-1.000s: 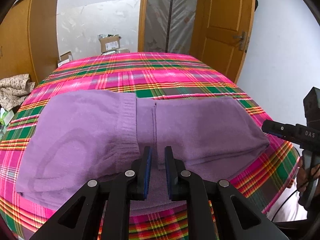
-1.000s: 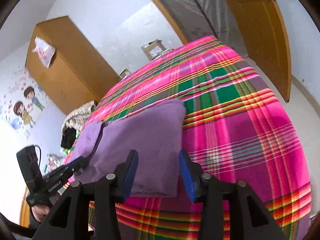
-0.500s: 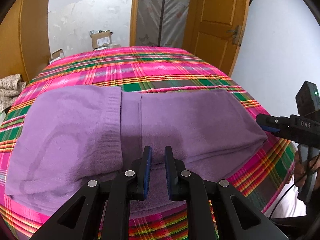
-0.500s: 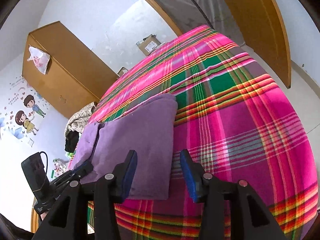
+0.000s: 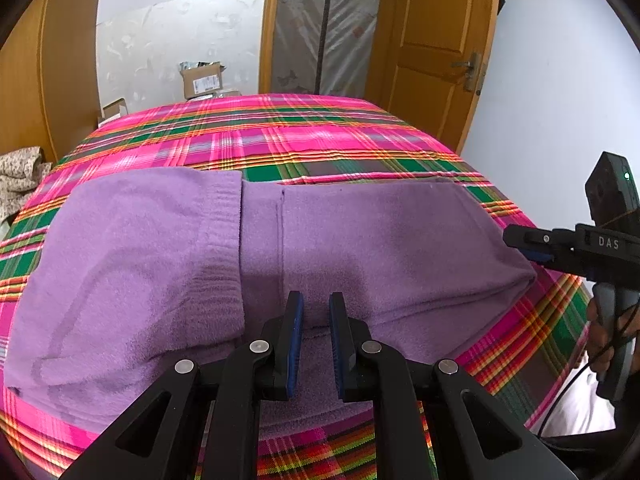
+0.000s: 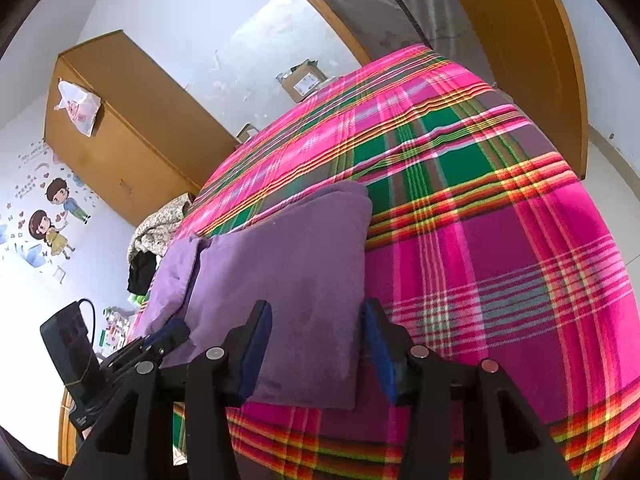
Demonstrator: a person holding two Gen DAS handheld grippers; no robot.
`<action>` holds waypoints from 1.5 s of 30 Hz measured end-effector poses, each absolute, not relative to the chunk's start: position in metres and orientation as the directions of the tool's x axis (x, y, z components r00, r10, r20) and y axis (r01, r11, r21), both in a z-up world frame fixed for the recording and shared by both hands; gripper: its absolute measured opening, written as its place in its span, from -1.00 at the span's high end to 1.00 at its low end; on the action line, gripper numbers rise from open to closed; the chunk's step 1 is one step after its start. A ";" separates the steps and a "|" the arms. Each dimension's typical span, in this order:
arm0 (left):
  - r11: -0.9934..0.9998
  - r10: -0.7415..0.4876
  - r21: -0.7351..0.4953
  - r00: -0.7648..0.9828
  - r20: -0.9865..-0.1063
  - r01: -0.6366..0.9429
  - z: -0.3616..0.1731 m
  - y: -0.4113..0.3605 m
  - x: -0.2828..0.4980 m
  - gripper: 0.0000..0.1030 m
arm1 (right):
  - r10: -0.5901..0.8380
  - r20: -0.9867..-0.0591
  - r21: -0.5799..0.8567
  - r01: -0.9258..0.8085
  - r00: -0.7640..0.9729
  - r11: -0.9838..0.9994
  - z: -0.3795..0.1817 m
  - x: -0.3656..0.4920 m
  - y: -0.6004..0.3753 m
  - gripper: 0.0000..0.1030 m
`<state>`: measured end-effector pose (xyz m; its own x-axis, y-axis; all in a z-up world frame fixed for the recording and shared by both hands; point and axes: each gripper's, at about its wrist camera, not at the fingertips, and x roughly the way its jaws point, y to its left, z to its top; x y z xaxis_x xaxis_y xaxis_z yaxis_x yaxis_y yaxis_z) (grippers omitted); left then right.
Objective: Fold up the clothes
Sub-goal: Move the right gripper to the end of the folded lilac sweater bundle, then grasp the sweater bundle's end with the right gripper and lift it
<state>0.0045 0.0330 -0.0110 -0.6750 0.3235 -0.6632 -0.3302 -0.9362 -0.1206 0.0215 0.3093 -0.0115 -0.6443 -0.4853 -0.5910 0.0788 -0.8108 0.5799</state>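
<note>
Left wrist view: purple garment point(image 5: 360, 240) lies folded across plaid bedspread point(image 5: 300, 140) | left gripper point(image 5: 316, 336) over its near edge, jaws narrowly parted, nothing pinched | right gripper point(image 6: 316, 344) jaws opening, garment's right end point(image 6: 304, 280) beneath the gap, pads clear of cloth.

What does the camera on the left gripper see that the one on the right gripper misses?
Only the left wrist view shows the wooden door with its handle and the sweater's ribbed hem. Only the right wrist view shows the cartoon wall stickers and the plastic bag on the cabinet. Both show the purple sweater on the plaid bedspread and a cardboard box.
</note>
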 end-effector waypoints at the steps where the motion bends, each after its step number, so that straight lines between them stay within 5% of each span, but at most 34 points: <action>1: -0.936 0.325 -0.122 -0.675 -0.662 -0.330 -0.011 0.033 0.005 0.74 | -0.489 -0.593 0.579 0.084 -0.640 -0.811 -0.011 0.023 0.309 0.07; 45: -0.927 0.354 -0.148 -0.671 -0.652 -0.345 -0.011 0.030 0.002 0.74 | -0.618 -0.600 0.674 0.095 -0.508 -0.733 -0.014 0.021 0.308 0.06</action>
<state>0.0018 0.0296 -0.0109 -0.6710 0.3538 -0.6516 -0.3453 -0.9268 -0.1476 0.0209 0.3081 -0.0143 -0.5082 -0.6180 -0.5999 0.0951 -0.7325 0.6741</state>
